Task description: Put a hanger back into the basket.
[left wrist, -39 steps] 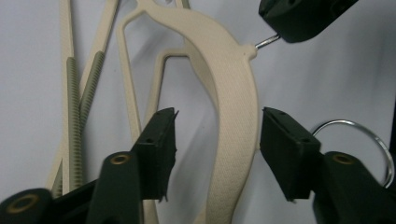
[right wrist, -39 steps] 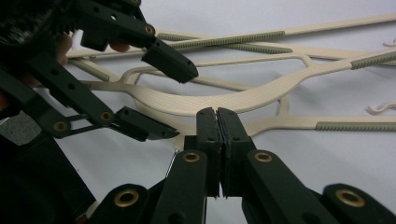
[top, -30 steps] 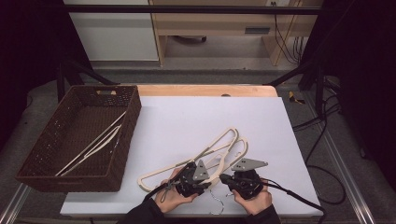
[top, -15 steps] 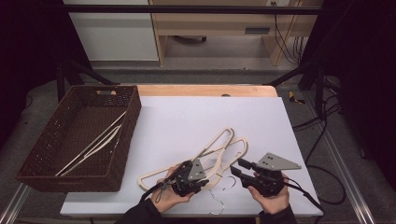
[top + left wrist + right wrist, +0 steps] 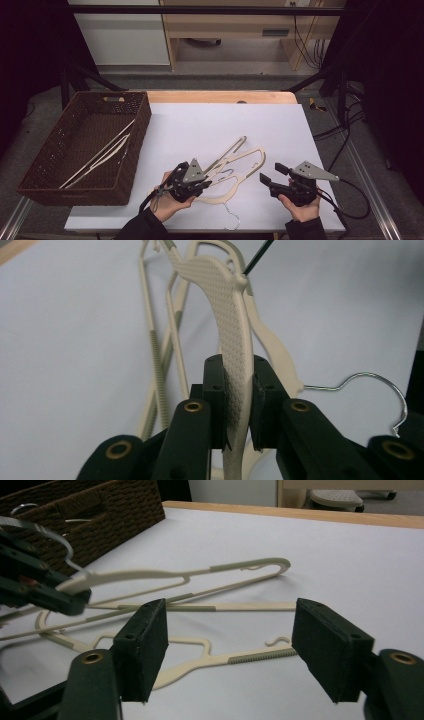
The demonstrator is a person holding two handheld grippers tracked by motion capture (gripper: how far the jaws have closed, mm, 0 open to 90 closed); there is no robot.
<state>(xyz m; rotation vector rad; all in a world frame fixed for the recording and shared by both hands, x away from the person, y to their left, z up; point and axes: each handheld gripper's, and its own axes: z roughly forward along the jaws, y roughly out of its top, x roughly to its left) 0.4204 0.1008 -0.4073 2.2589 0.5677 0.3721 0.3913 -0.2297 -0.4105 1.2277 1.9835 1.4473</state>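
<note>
the right gripper [image 5: 272, 180] has drawn back rightward, jaws wide and empty, leaving the lift to the left gripper [image 5: 192, 182], clamped on the upper hanger [image 5: 231, 335], whose cream plastic is dimpled. beyond it a second hanger [image 5: 250, 162] lies flat; far left, a wicker basket [image 5: 32, 167] holds more.

L gripper [image 5: 239, 410] clamped on cream hanger [image 5: 231, 325] over white table [image 5: 75, 340].
</note>
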